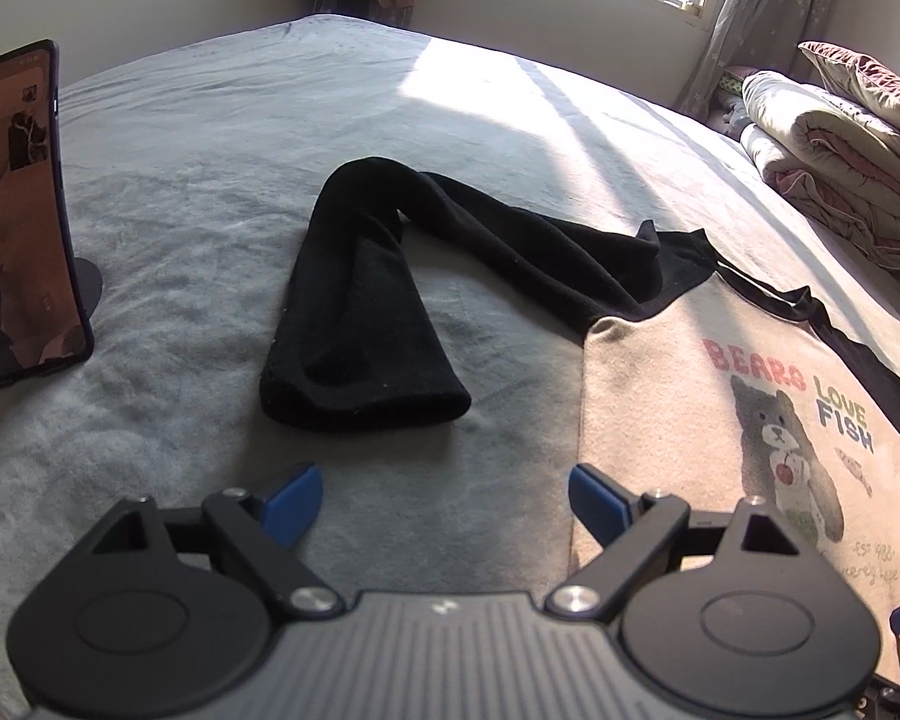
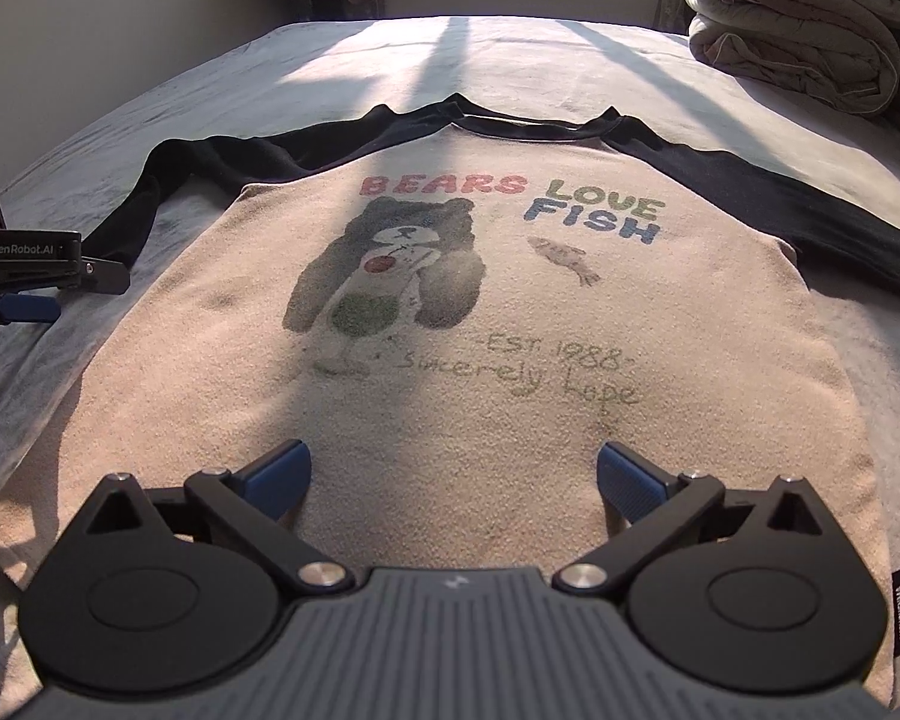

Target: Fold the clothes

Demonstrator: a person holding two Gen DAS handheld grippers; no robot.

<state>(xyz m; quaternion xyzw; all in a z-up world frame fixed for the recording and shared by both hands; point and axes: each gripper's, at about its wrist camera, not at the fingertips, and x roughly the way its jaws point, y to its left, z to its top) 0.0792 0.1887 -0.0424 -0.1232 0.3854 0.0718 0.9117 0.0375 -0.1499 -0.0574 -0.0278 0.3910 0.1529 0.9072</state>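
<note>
Beige bear-print fleece sweatshirt (image 2: 462, 324) flat on grey bed (image 2: 222, 72); only left view shows upright phone (image 1: 21, 216); both grippers' jaws released, empty.

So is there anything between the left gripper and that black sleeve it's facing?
Nothing visible. Only bare grey bedsheet lies between the open left gripper and the bent black sleeve. The phone on its stand sits off to the left, clear of that path.
</note>
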